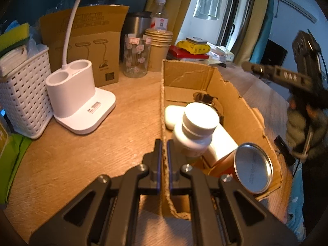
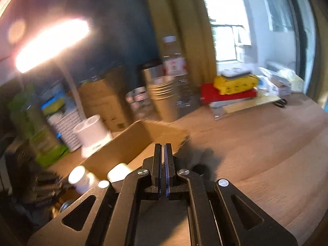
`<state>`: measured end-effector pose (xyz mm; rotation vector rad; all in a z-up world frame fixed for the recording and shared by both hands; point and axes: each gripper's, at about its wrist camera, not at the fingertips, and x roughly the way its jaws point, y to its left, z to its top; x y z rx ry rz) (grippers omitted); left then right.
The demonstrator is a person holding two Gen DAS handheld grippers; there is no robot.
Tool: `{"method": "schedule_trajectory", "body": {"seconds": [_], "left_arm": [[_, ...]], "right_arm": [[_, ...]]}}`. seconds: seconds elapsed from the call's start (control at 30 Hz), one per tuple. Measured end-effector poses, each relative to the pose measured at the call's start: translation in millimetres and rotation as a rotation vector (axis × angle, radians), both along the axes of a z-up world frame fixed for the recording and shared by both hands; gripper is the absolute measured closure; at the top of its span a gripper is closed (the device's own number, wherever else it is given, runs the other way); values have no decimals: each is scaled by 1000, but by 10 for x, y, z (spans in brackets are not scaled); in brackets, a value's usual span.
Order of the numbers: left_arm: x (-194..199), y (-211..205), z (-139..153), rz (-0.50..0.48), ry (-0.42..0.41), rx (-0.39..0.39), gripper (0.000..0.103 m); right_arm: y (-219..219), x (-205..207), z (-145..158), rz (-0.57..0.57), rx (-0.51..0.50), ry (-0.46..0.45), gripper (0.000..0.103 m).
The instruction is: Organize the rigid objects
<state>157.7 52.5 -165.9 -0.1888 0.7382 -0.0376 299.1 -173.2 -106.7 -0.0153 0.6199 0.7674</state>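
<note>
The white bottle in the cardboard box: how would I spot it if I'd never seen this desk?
Find the open cardboard box on the wooden desk, right of the white lamp base. The white bottle stands at the box's near end, beside a metal-lidded tin. Only it has a wide white screw cap.

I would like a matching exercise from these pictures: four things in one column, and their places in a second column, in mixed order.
Things:
1. white bottle
2. desk lamp
3. paper cups
4. left gripper

Places:
a. shut on the near wall of the cardboard box
b. stacked behind the box
c. inside the box
d. on the table, beside the white basket

Pairs: 1-c, 2-d, 3-b, 4-a
</note>
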Motion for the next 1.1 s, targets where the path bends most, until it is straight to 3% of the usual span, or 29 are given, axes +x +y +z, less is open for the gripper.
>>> {"method": "schedule_trajectory", "body": {"seconds": [0.07, 0.33, 0.47, 0.5, 0.73, 1.1], "left_arm": [[3, -6, 0, 2, 0, -2, 98], [9, 1, -6, 0, 1, -1, 98], [15, 8, -5, 1, -1, 4, 98], [5, 4, -3, 2, -1, 8, 98], [-10, -7, 7, 5, -3, 19, 98], [-20, -15, 10, 7, -5, 27, 98]], "right_arm": [[-19, 42, 47, -5, 13, -6, 101], [-134, -2, 48, -199, -132, -9, 96], [-292, -152, 134, -255, -156, -5, 69], [-333, -210, 162, -268, -169, -11, 67], [-553, -519, 216, -320, -241, -23, 66], [-830, -889, 53, -365, -287, 15, 66]]}}
